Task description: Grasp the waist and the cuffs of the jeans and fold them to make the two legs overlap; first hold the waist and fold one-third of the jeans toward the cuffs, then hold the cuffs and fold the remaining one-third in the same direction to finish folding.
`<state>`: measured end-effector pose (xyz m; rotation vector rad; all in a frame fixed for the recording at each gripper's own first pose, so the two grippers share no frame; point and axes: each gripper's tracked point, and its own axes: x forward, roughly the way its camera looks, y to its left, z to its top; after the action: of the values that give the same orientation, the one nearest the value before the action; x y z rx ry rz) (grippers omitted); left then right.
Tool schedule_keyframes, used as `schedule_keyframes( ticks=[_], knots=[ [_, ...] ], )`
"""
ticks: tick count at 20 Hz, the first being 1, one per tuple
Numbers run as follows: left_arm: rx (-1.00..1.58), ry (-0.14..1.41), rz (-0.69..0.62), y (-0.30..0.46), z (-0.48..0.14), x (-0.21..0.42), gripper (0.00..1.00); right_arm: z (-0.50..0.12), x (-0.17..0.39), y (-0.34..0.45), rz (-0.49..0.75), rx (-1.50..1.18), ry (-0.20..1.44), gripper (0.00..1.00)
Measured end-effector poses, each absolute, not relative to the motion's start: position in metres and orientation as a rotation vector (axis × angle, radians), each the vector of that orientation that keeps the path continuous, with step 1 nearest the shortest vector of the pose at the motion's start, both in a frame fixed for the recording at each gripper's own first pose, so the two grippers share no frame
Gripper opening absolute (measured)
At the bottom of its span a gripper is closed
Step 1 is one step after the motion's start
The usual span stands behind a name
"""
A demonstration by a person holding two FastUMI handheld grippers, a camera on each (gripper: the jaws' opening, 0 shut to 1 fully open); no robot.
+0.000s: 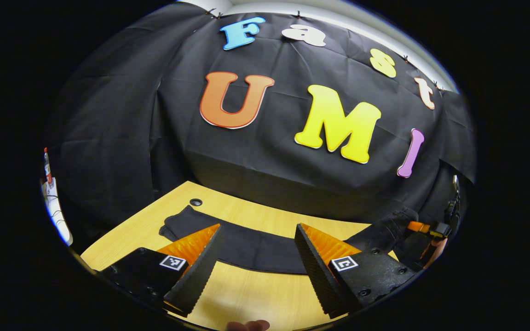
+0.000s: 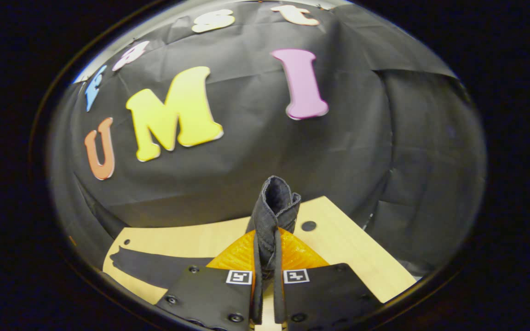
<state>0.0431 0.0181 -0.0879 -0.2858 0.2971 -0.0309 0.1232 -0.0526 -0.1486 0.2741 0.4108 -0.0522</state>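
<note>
Dark denim bunches between my right gripper (image 2: 265, 257), both fingers pinching a thick fold of the jeans (image 2: 274, 207) lifted off the wooden table (image 2: 338, 243). My left gripper (image 1: 258, 257) hangs spread above the part lying flat. I should close it on the far end before folding, keeping both edges level.

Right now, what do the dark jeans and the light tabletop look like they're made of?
The dark jeans: likely heavy black denim, matte, with a coarse weave and a stitched hem at the pinched edge. The light tabletop: seemingly wood or wood-look laminate, smooth, with faint grain lines.
</note>
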Motion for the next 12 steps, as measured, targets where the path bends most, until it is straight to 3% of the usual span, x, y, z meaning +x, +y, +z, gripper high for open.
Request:
schedule_keyframes(
  ticks=[8,9,12],
  knots=[
    [-0.26,0.244,0.051,0.112,-0.087,0.024,0.99,-0.153,0.141,0.159,0.179,0.133,0.424,0.1],
    [-0.238,0.239,0.056,0.121,-0.088,0.022,0.99,-0.163,0.143,0.184,0.209,0.118,0.438,0.14],
    [-0.226,0.246,0.075,0.142,-0.096,0.013,0.99,-0.204,0.142,0.248,0.273,0.072,0.482,0.06]
  ],
)
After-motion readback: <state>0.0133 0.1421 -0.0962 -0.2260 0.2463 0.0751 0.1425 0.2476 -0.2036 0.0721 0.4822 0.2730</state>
